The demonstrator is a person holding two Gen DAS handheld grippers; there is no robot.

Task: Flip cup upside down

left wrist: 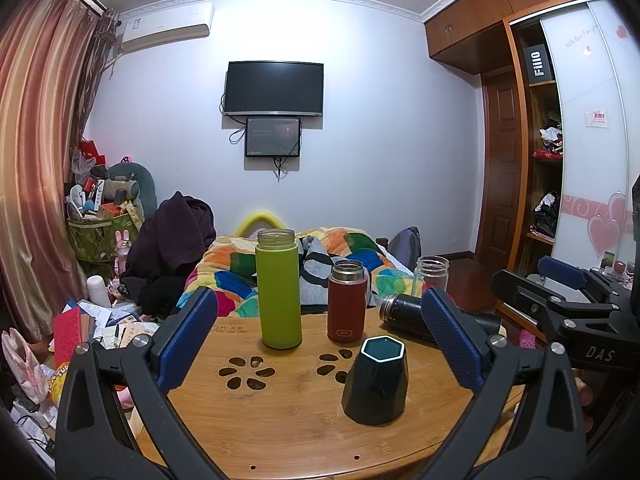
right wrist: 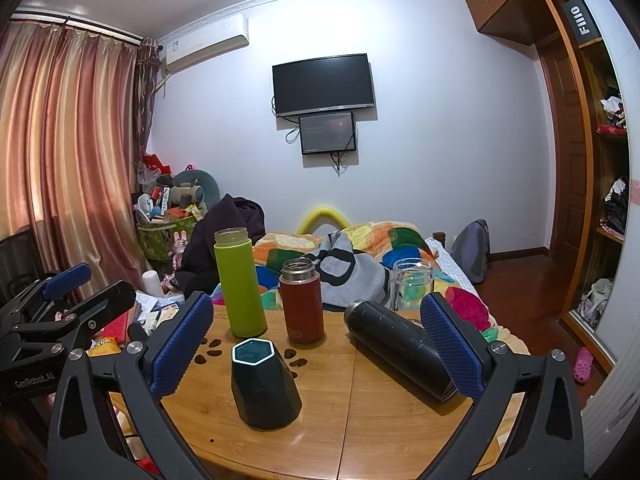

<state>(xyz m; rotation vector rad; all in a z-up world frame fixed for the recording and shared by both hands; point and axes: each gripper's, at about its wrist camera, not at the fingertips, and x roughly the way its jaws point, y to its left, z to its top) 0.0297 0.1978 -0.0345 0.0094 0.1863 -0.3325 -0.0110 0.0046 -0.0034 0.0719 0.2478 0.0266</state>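
A dark green faceted cup (left wrist: 375, 384) stands on the round wooden table (left wrist: 280, 432), wide part down and the narrow hexagonal white-rimmed end up. It shows in the right wrist view (right wrist: 264, 386) too. My left gripper (left wrist: 320, 344) is open and empty, its blue pads (left wrist: 188, 336) on either side above the table, the cup low between them to the right. My right gripper (right wrist: 316, 348) is open and empty, with the cup near its left pad (right wrist: 182, 344). Each gripper shows at the edge of the other's view.
On the table stand a tall green bottle (left wrist: 279, 290), a red flask (left wrist: 347, 301) and a clear glass jar (right wrist: 412, 286). A black flask (right wrist: 396, 348) lies on its side by my right pad. A bed with a colourful blanket (right wrist: 384, 248) lies behind, clutter on the left.
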